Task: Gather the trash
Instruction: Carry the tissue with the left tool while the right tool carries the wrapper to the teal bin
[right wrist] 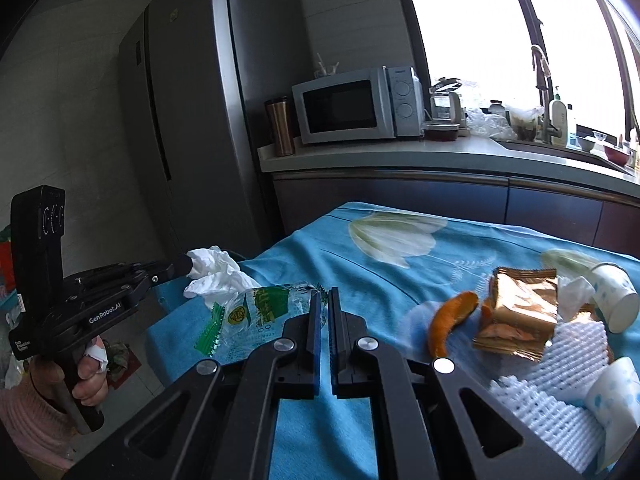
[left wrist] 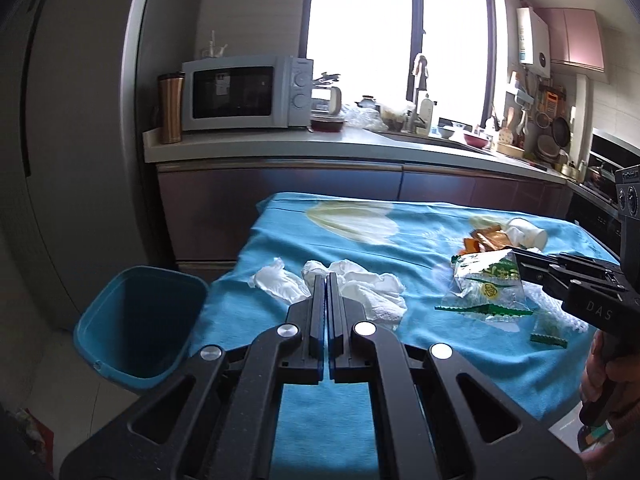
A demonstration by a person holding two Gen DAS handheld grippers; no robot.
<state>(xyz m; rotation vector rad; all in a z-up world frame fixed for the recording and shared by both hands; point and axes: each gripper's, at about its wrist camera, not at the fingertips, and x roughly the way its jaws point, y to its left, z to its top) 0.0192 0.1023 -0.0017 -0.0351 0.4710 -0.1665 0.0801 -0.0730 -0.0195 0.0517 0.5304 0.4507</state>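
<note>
Left gripper (left wrist: 326, 280) is clamped on a crumpled white tissue (right wrist: 214, 270), lifted off the blue-clothed surface (left wrist: 360, 252). The bin (left wrist: 140, 324) waits at nine o'clock from the fingers. Right gripper (right wrist: 325, 294) is pinched on the corner of a clear green-printed wrapper (right wrist: 256, 312), the bag hanging at its nine o'clock. More trash sits at three o'clock: orange peel (right wrist: 450, 320), gold packet (right wrist: 516, 312), paper cup (right wrist: 612, 300), white foam net (right wrist: 560, 380).
</note>
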